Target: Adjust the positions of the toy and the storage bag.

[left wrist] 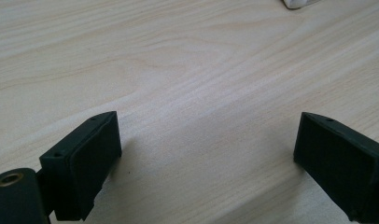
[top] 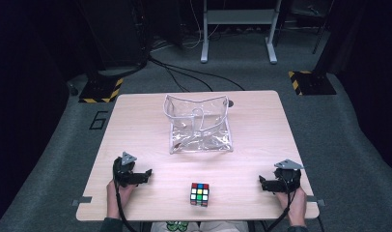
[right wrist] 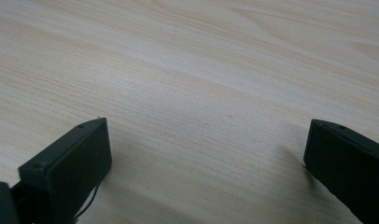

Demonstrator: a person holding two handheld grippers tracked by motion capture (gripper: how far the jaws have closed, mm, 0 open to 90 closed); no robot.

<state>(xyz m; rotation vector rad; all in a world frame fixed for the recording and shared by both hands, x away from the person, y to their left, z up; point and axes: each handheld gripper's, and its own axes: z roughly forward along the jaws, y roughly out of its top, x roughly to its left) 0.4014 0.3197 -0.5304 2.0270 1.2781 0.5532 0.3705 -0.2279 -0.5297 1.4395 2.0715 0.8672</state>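
Observation:
A colourful puzzle cube [top: 200, 193] sits on the wooden table [top: 136, 125] near its front edge, between my two grippers. A clear plastic pouch [top: 199, 124] with a white rim stands open at the table's middle back. My left gripper [top: 145, 175] rests low at the front left, open, with bare wood between its jaws [left wrist: 206, 144]. At the front right my right gripper [top: 263, 182] is also open, and nothing but table lies between its jaws [right wrist: 206, 154]. A hand holds each gripper from the table's front edge.
A corner of the pouch [left wrist: 297, 3] shows at the top of the left gripper view. Beyond the table are grey carpet, black cables [top: 184, 72], a white desk frame [top: 237, 29] and two yellow-and-black striped floor plates [top: 101, 90].

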